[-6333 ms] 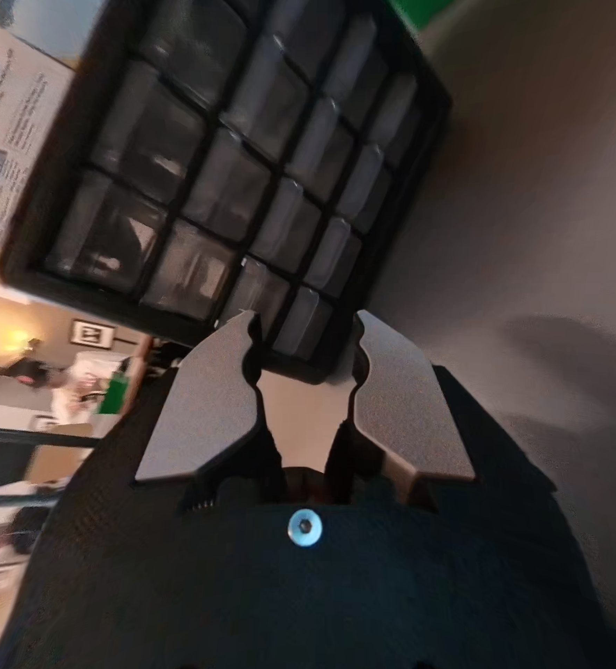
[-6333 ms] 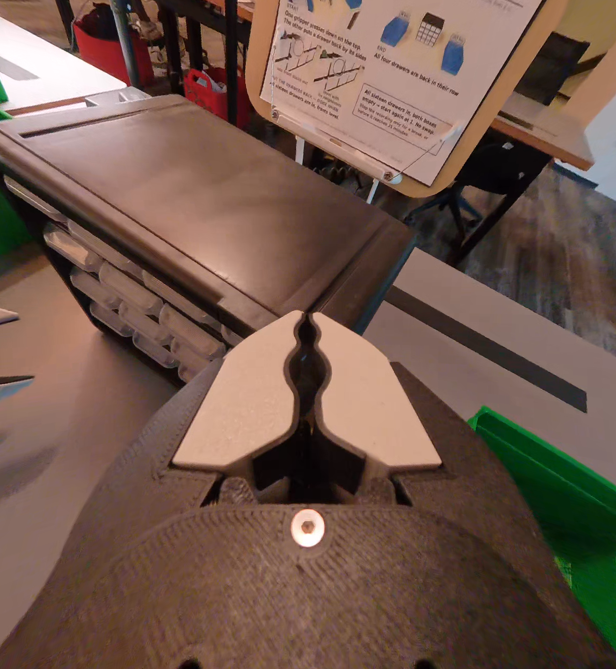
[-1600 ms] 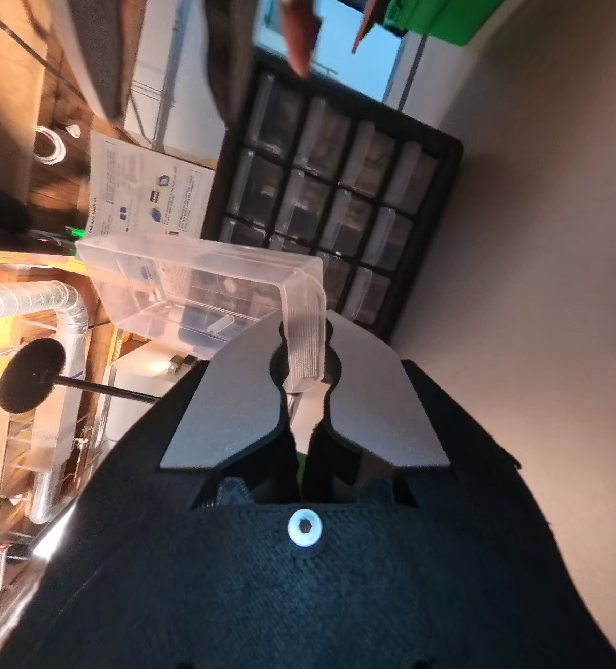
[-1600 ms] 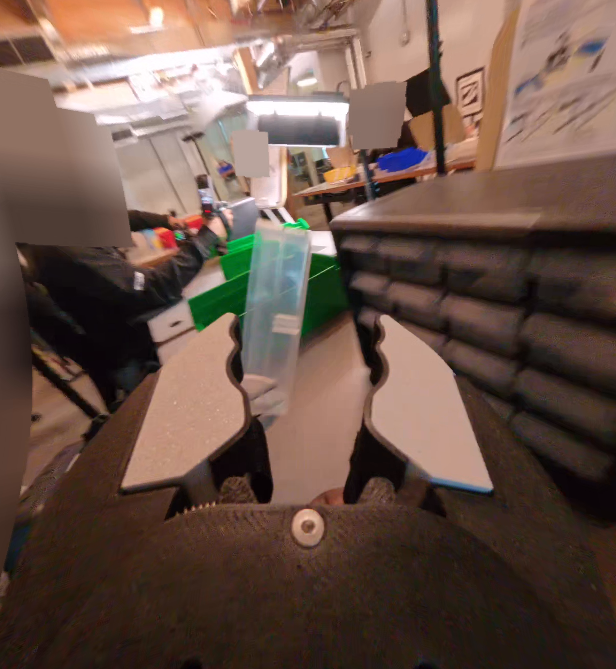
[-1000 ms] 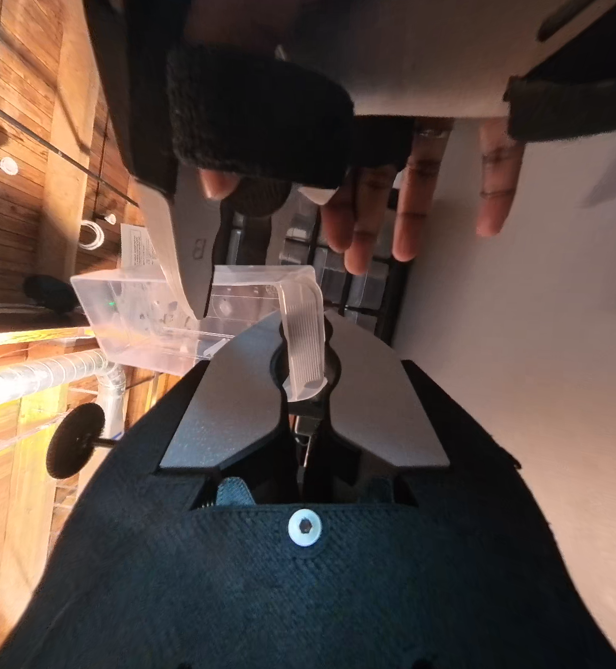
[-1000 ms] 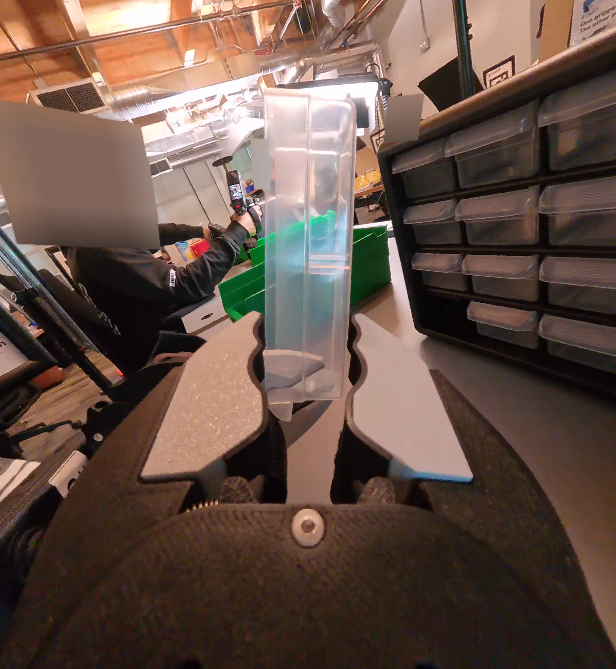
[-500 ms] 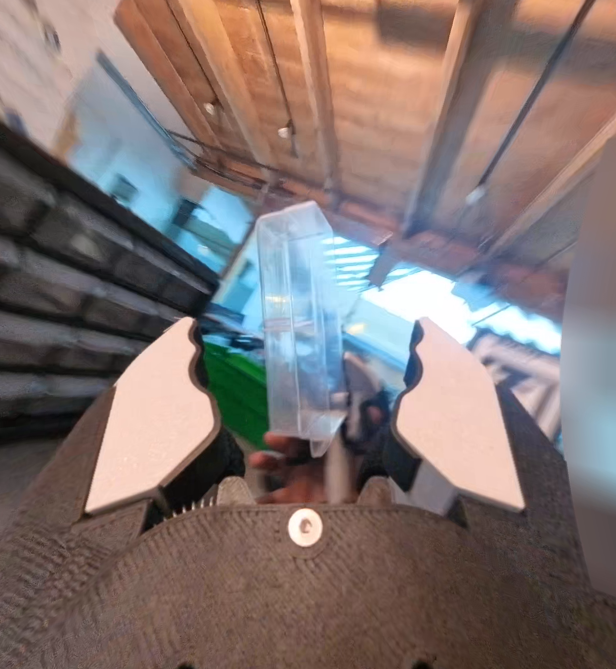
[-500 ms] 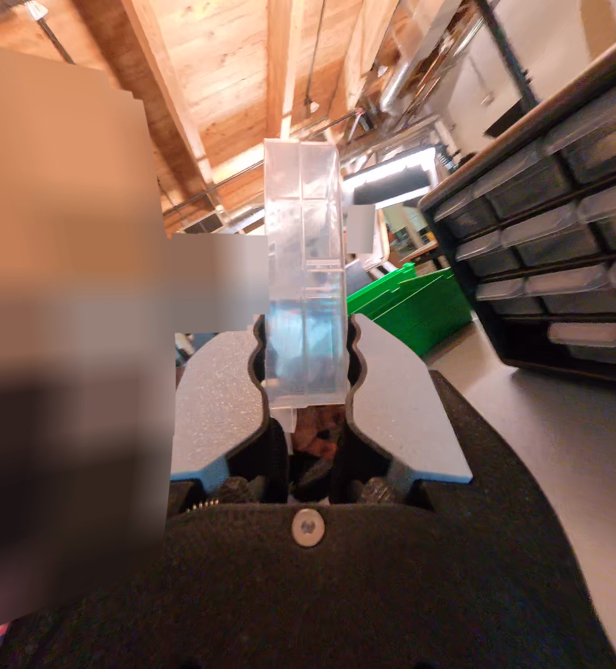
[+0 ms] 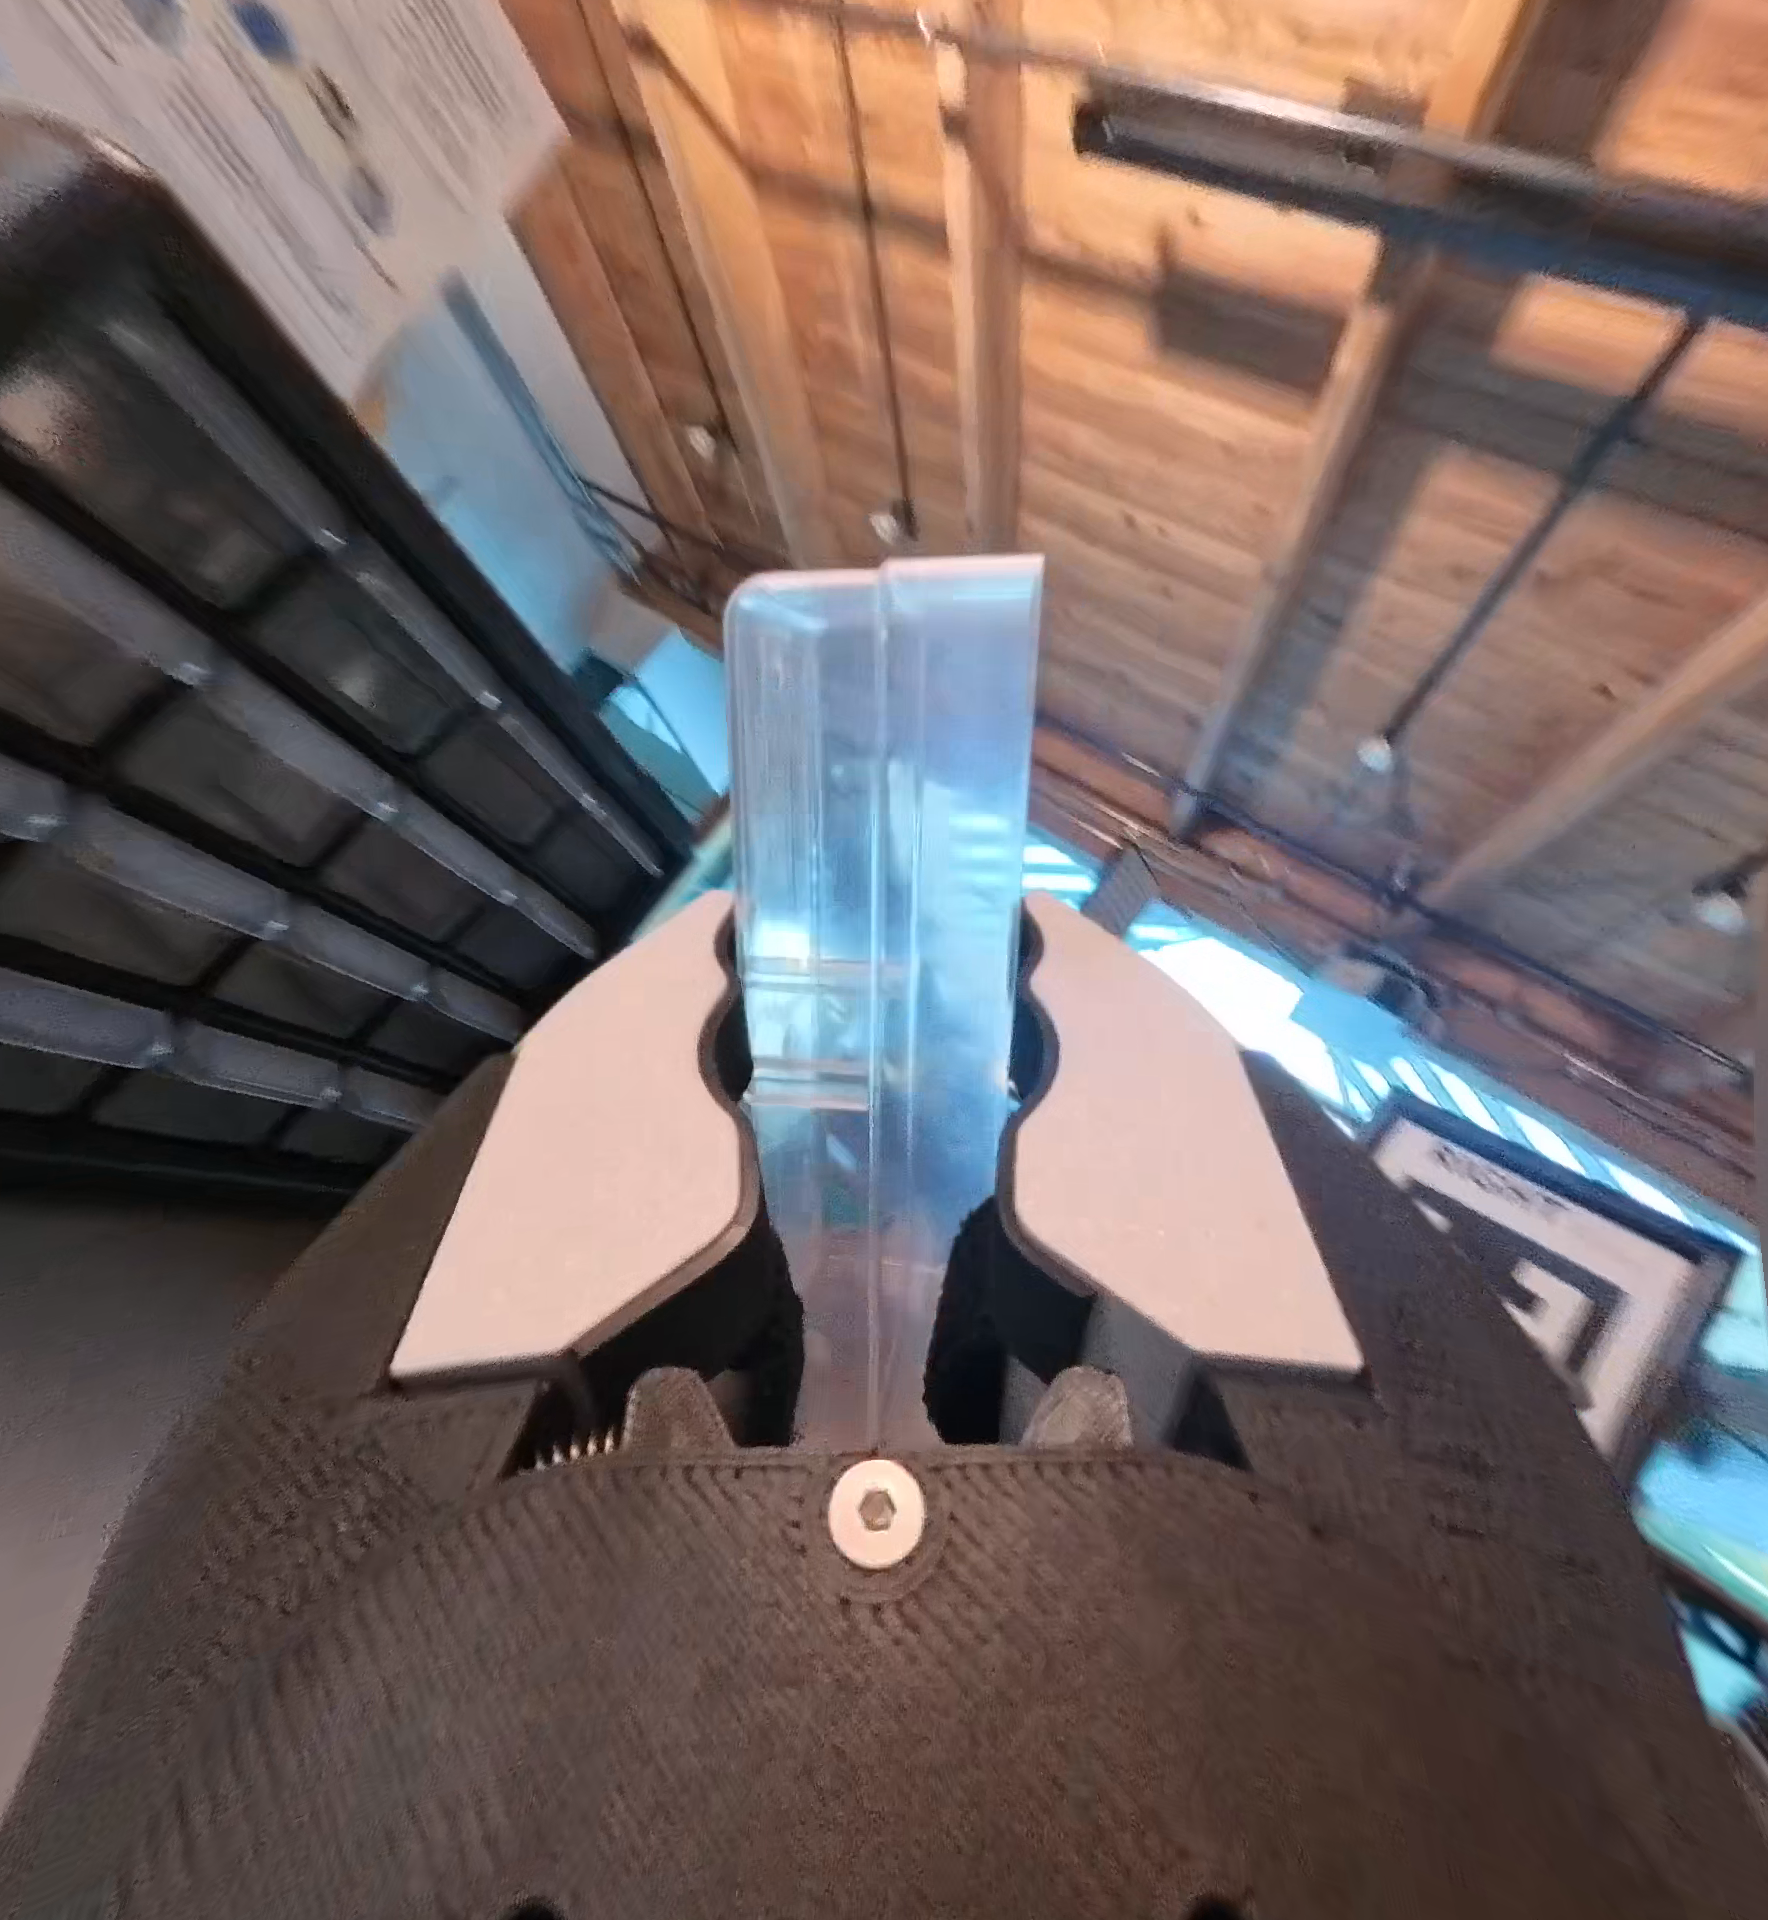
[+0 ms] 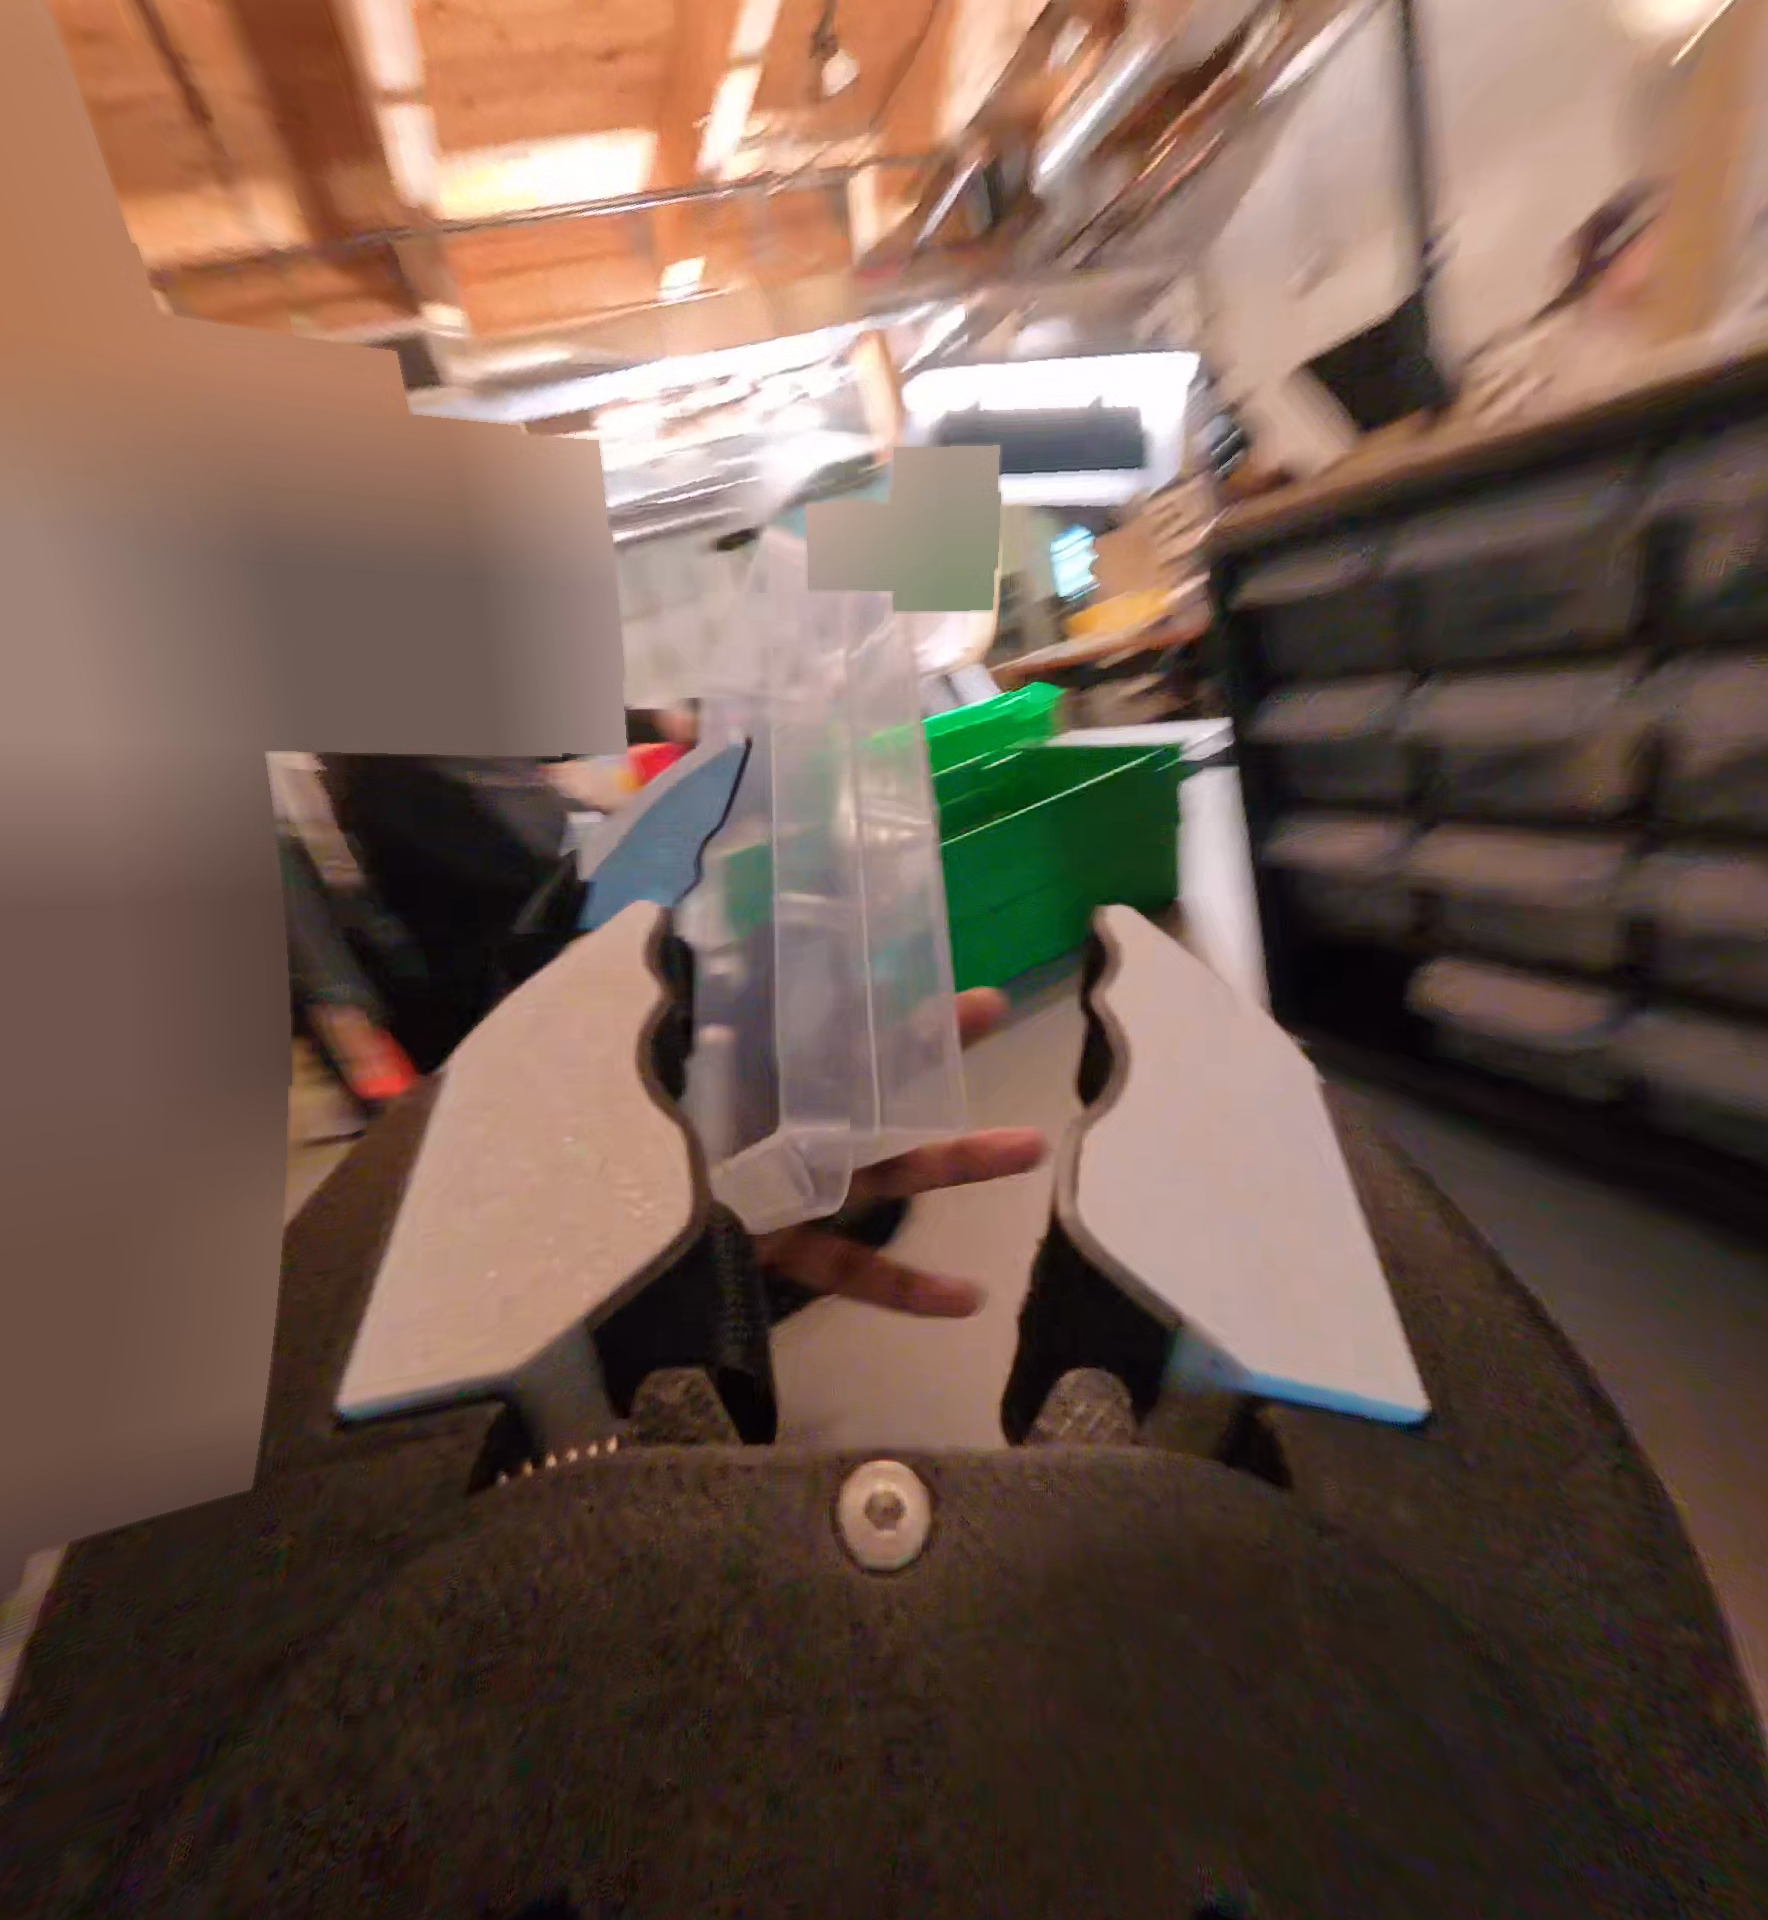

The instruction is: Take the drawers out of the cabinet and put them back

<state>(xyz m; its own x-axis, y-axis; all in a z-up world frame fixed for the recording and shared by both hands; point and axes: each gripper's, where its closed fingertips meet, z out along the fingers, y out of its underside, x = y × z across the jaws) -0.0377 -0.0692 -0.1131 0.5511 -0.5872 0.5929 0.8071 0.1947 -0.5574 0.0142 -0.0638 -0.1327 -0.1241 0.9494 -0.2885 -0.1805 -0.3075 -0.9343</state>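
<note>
A clear plastic drawer (image 9: 880,779) stands upright between the fingers of my left gripper (image 9: 875,925), which is shut on its sides. The black cabinet (image 9: 184,675) with rows of clear drawers is at the left of that view. In the right wrist view the same drawer (image 10: 838,935) hangs between the spread fingers of my right gripper (image 10: 880,920), which is open and not touching it. One finger of the left gripper (image 10: 667,831) shows behind the drawer. The cabinet (image 10: 1534,779) is at the right, blurred.
Green bins (image 10: 1056,831) stand on the grey table (image 10: 1482,1299) left of the cabinet. A person's fingers (image 10: 921,1153) show below the drawer. A poster board (image 9: 267,156) rises behind the cabinet. Wooden ceiling beams fill the top of both views.
The drawer has passed from my right gripper to my left. The left gripper closed on it and the right gripper opened. Both views have tilted.
</note>
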